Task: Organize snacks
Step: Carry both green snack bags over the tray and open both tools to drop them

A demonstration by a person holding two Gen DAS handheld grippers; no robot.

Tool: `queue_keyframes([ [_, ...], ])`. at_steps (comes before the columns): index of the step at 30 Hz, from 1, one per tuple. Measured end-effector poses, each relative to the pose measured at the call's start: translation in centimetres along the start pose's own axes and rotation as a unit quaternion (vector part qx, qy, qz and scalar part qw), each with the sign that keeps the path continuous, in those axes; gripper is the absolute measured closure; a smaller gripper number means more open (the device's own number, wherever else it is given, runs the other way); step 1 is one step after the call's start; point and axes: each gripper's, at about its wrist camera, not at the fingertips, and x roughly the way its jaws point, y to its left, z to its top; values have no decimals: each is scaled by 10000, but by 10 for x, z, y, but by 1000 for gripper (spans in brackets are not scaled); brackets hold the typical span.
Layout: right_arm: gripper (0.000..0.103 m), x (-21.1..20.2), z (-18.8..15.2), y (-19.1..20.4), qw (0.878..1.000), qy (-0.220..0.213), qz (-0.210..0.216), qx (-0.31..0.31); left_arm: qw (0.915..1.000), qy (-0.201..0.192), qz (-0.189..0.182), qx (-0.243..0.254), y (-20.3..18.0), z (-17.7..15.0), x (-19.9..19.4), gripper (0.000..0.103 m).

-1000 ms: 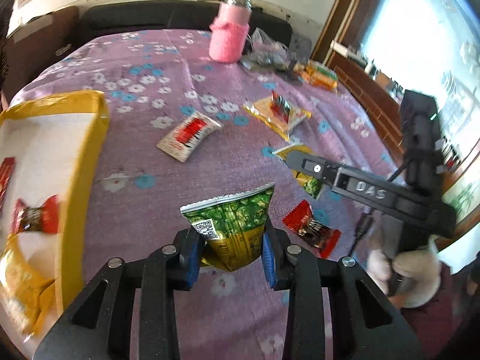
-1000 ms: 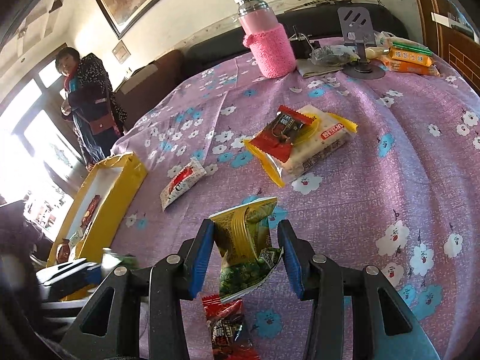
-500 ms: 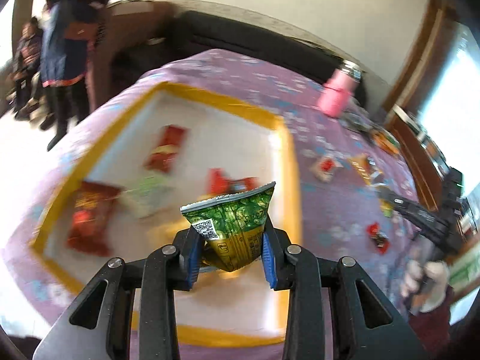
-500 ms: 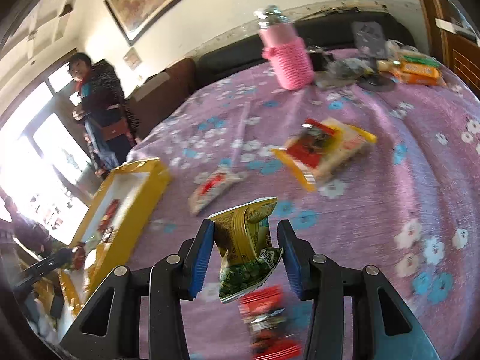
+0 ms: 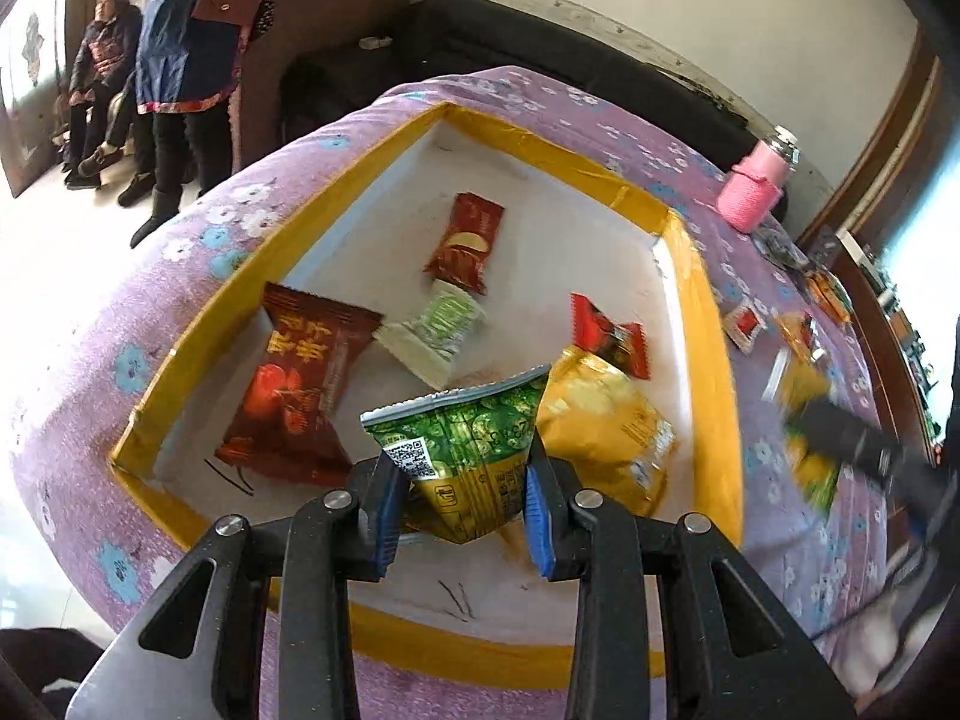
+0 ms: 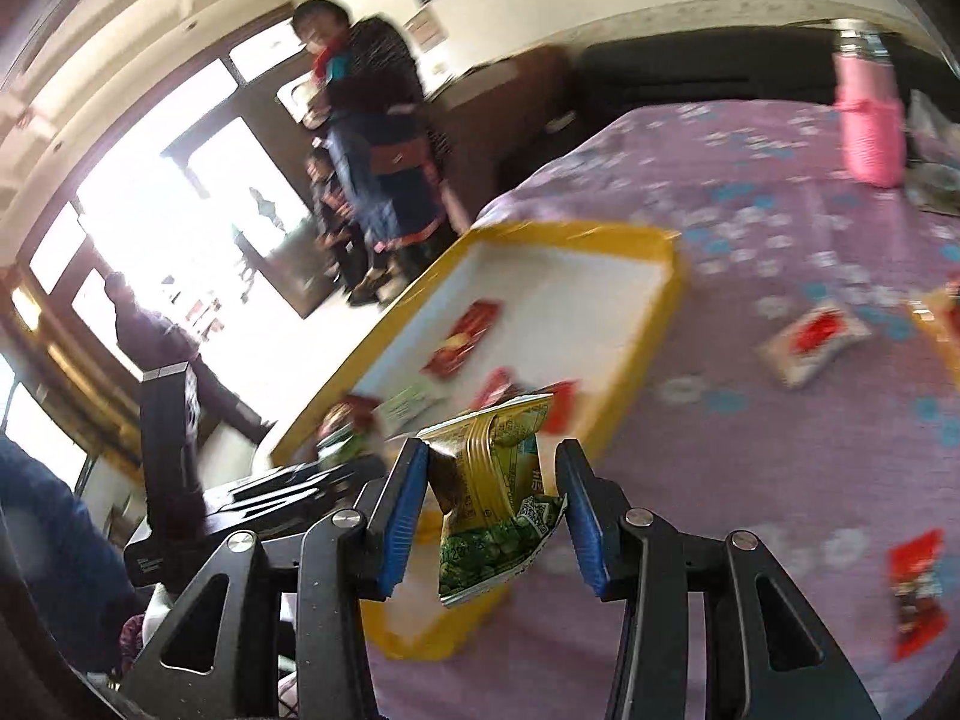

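Note:
My left gripper (image 5: 459,516) is shut on a green and gold snack packet (image 5: 474,450) and holds it above the near part of the yellow-rimmed white tray (image 5: 717,372). The tray holds several snacks: a large dark red packet (image 5: 294,396), a yellow bag (image 5: 606,426), a pale green packet (image 5: 438,330), and small red ones (image 5: 468,240). My right gripper (image 6: 495,510) is shut on a second green and gold packet (image 6: 495,510), held above the purple cloth just right of the tray (image 6: 672,282). The right gripper also shows blurred in the left wrist view (image 5: 840,438).
Loose snacks lie on the flowered purple cloth: a white and red packet (image 6: 810,342), a red one (image 6: 918,588), others at the far right (image 5: 798,330). A pink-sleeved bottle (image 6: 870,114) stands at the back. People stand beyond the table's left edge (image 5: 186,60).
Both grippers have swung left with their packets. The left one went from over the cloth to over the tray. The right one now faces the tray.

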Motion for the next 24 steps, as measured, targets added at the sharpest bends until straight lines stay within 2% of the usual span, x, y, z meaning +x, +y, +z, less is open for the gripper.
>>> queue_keyframes([
  [3, 59, 21, -7, 19, 9995, 253, 104, -135, 9999, -48, 93, -43, 5, 3, 3, 71],
  [6, 59, 39, -16, 36, 9980, 521, 133, -344, 9998, -133, 6, -134, 10, 4, -1, 70],
  [11, 58, 66, -27, 48, 9939, 898, -136, -623, 9988, -415, 235, -128, 14, 5, -18, 66],
  [12, 58, 72, -26, 48, 9933, 907, -265, -660, 9982, -490, 319, -100, 13, 5, -21, 64],
  [14, 58, 78, -22, 49, 9918, 835, -541, -796, 9965, -652, 520, -19, 10, 5, -30, 51],
  [18, 55, 92, -14, 48, 9842, 744, -1161, -1108, 9923, -842, 897, 143, -1, 6, -42, 45],
  [20, 54, 87, -15, 48, 9872, 640, -993, -1074, 9891, -955, 1096, 239, -7, 5, -49, 33],
  [22, 48, 74, -16, 49, 9894, 491, -861, -1066, 9853, -1109, 1249, 355, -14, 4, -56, 28],
  [24, 44, 59, -20, 53, 9900, 299, -822, -1102, 9840, -1189, 1243, 455, -20, 3, -60, 28],
])
